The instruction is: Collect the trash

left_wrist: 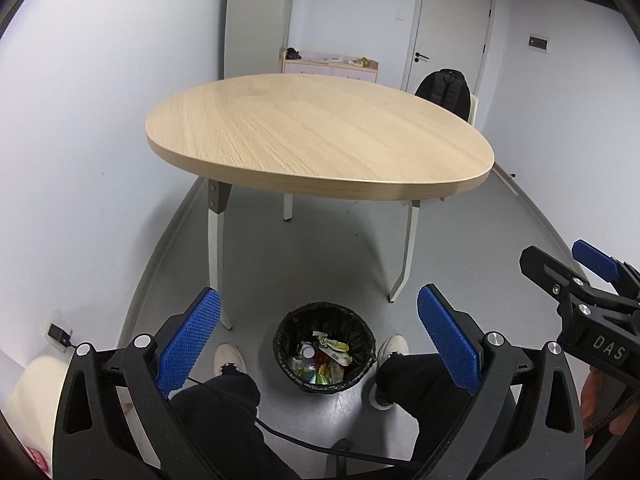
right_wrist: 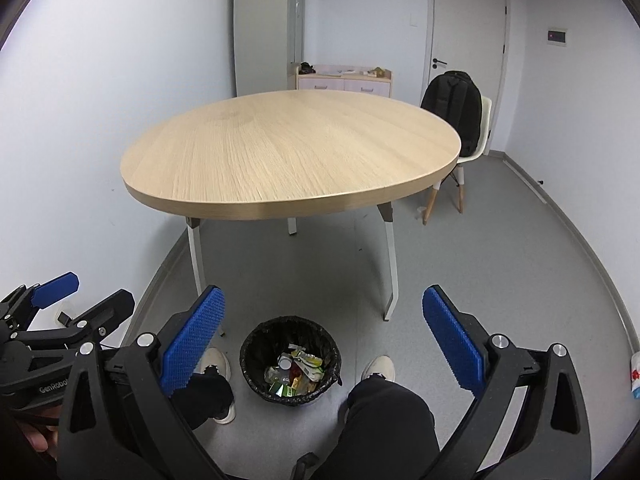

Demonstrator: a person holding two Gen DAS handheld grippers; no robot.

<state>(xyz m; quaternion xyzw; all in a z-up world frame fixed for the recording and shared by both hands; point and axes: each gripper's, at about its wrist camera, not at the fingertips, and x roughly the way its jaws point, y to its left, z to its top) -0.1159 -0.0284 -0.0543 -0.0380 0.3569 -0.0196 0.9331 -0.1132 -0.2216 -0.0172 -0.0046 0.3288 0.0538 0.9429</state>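
A round black bin (left_wrist: 325,347) (right_wrist: 291,359) lined with a black bag stands on the grey floor between the person's two white shoes. Inside lie several wrappers and a bottle cap in green, yellow and red. My left gripper (left_wrist: 318,312) hangs open above the bin, nothing between its blue pads. My right gripper (right_wrist: 324,312) is also open and holds nothing, over the same bin. Each gripper shows at the edge of the other's view: the right gripper (left_wrist: 560,260) and the left gripper (right_wrist: 86,290). The wooden tabletop (left_wrist: 320,136) (right_wrist: 292,148) beyond is bare.
White table legs (right_wrist: 390,264) stand just past the bin. A chair with a black backpack (right_wrist: 456,116) sits at the table's far right. A low pink cabinet (right_wrist: 344,80) and a closed door (right_wrist: 464,40) are at the back. A wall runs along the left.
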